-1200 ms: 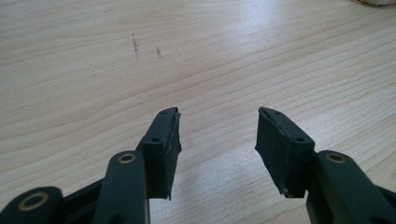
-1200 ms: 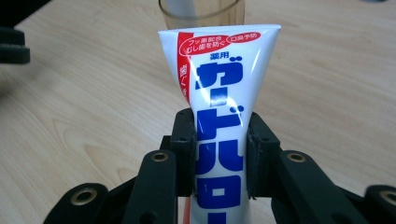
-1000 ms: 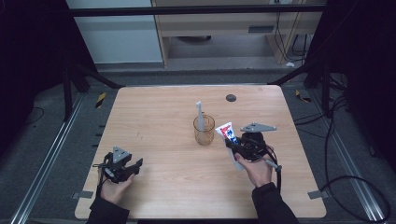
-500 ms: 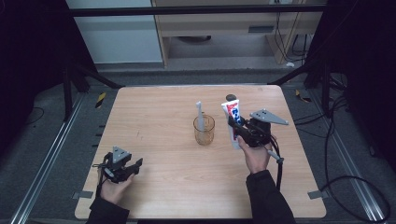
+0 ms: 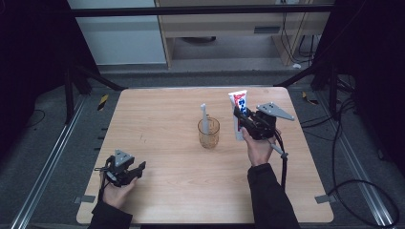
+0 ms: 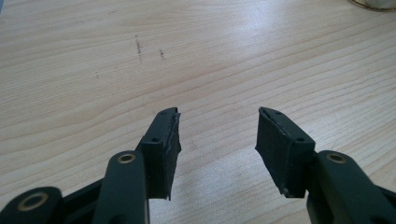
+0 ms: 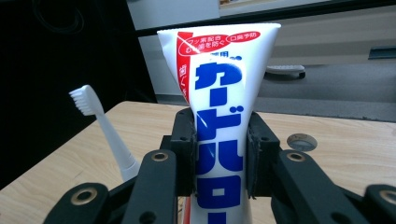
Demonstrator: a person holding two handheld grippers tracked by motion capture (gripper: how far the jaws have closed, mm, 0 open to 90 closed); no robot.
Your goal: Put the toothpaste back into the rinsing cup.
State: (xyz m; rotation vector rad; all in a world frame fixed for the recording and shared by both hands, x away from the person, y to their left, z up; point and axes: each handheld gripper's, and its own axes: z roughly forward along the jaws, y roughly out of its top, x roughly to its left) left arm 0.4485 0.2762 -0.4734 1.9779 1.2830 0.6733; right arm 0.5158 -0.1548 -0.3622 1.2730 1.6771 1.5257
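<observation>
High view: the wooden table [image 5: 167, 191] carries a glass cup [image 5: 208, 132] near its middle, with a white toothbrush [image 5: 204, 117] standing in it. Just right of the cup, the right gripper [image 5: 241, 117] holds a toothpaste tube [image 5: 238, 107] upright above the tabletop, crimped end up. The right gripper view has both pads pressed flat against the tube's [image 7: 219, 116] midsection, one on each side, with the toothbrush [image 7: 100, 126] to its left.

The tube looks light and soft-walled; it would likely dent under a hard squeeze and its glossy skin could slide, so the flat middle, where it is now pinched, seems the sound place to grip.

Near the table's left corner the left gripper [image 5: 136, 169] rests low, its jaws spread with nothing between the pads [image 6: 163, 140].
</observation>
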